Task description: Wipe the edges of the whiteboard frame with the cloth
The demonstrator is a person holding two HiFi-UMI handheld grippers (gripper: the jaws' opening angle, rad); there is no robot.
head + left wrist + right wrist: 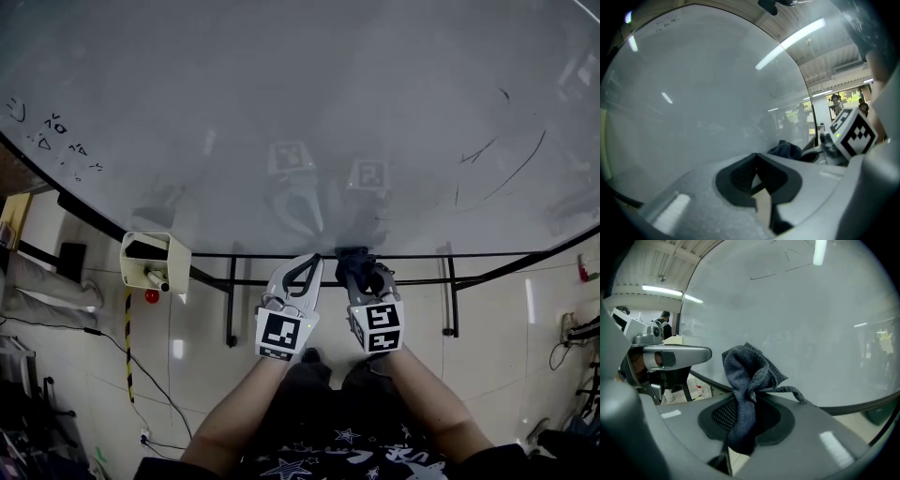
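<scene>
Two handheld grippers meet at the lower edge of a large whiteboard, seen from the head view at about 6 o'clock, with the person's forearms reaching up from the bottom of the frame. The right gripper has its jaws clamped on a dark grey cloth; its own view shows the cloth pinched between the black pads and bunched up above them, one loose corner trailing toward 3 o'clock, close to the board's grey surface. The left gripper, just beside it at 9 o'clock, has its jaws closed tip to tip with nothing between them, as the left gripper view confirms. Both sets of tips sit at the thin black frame that runs along the board's bottom edge; whether the cloth touches it cannot be told. A black crossbar of the stand runs just below the frame. The square-marker cubes on both tools are mirrored faintly in the board at 12 o'clock. Thin pen strokes mark the board at 2 o'clock, and small scribbles at 10 o'clock. A white tray hangs off the frame at 9 o'clock, holding a dark eraser and a marker, with a small red object just under it.
</scene>
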